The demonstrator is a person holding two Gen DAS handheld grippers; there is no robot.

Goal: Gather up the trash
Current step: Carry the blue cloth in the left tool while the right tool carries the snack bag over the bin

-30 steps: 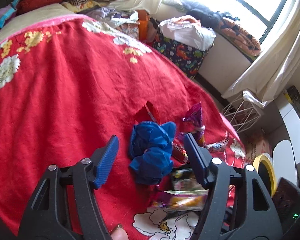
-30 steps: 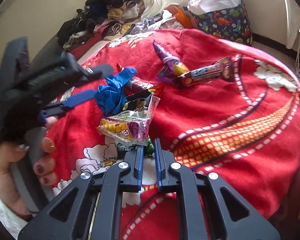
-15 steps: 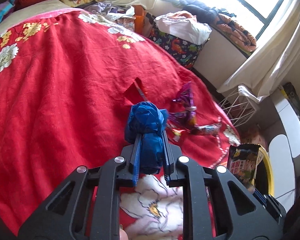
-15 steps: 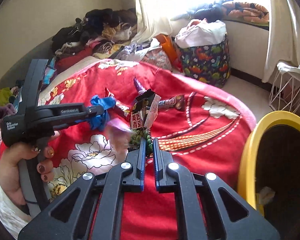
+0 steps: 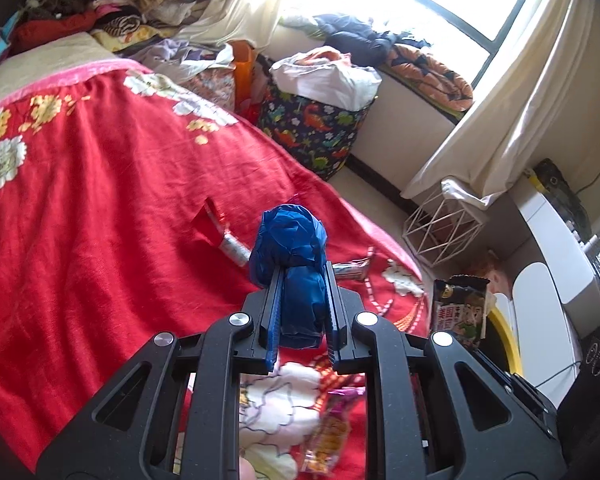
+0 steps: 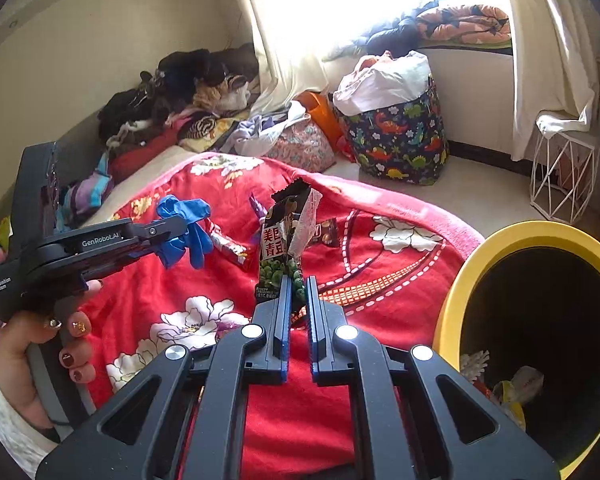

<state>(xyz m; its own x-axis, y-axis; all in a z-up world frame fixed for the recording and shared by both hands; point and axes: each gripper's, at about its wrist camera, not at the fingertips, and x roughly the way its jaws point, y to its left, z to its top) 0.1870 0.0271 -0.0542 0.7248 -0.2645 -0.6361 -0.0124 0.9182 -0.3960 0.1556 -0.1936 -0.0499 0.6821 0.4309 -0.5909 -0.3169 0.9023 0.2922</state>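
Blue crumpled glove [image 5: 290, 256] sits clamped in our left gripper [image 5: 301, 300], angled downward above the red blanket [image 5: 100, 220]; our right gripper [image 6: 296, 292], likewise tilted, pinches a snack wrapper [image 6: 286, 236] beside the yellow bin [image 6: 460, 280].

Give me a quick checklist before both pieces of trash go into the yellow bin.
1. Left tongs shut on the blue glove: ok.
2. Right tongs shut on the green pea snack packet: ok.
3. Both items lifted off the red blanket: ok.
4. Yellow bin mouth open and unblocked: ok.
5. Room left in the bin: ok, only a little trash at the bottom.
6. Blanket free of wrappers: not ok, several remain.
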